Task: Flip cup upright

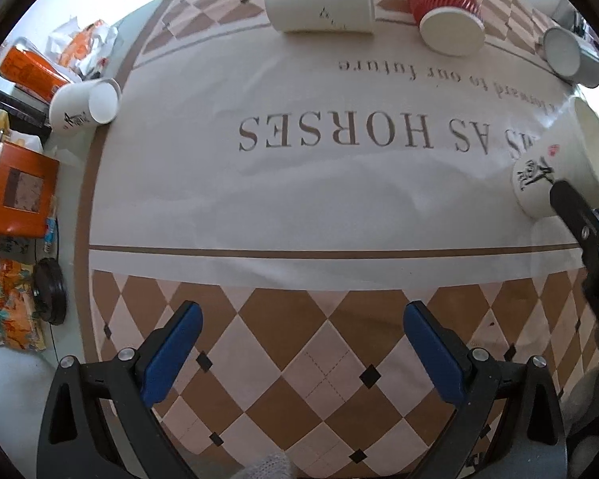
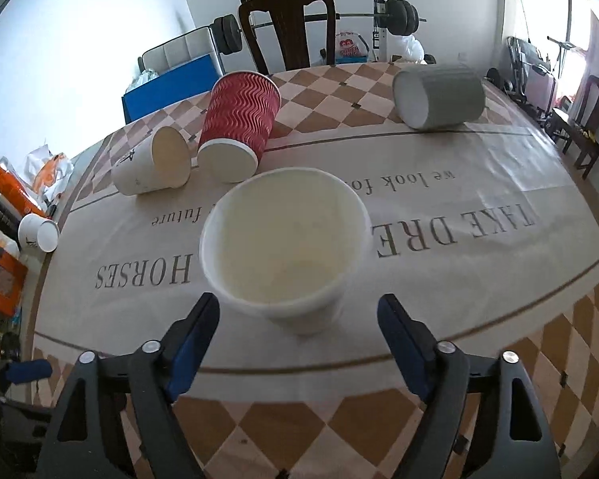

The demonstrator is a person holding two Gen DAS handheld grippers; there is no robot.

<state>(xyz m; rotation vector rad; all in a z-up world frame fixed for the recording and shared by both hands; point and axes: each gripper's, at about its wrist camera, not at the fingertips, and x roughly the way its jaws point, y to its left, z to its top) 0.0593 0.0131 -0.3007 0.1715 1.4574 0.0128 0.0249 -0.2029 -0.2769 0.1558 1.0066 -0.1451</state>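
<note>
The printed tablecloth (image 2: 479, 183) is spread across the whole table. At its centre a white paper cup (image 2: 285, 247) is stood upright, mouth up, with a red ribbed cup (image 2: 239, 123) laid on its side at eleven o'clock. The right gripper (image 2: 298, 343) is held just short of the white cup at six o'clock with jaws apart and touching nothing; the left gripper (image 1: 301, 349) is likewise spread over bare cloth.

**Black frames, blue pads, silver screws**

The left gripper (image 1: 299, 327) has two black plastic fingers with triangular cut-outs, each faced on its inner side with a blue pad (image 1: 171, 355). Round silver screw heads (image 1: 126, 354) sit on top of each finger. The right gripper (image 2: 298, 321) is built the same: black moulded fingers (image 2: 155, 391), blue inner pads (image 2: 405, 351), silver screws (image 2: 444, 346). A patch of pale grey knitted fabric (image 1: 269, 465) shows at the near edge of the left wrist view.
</note>
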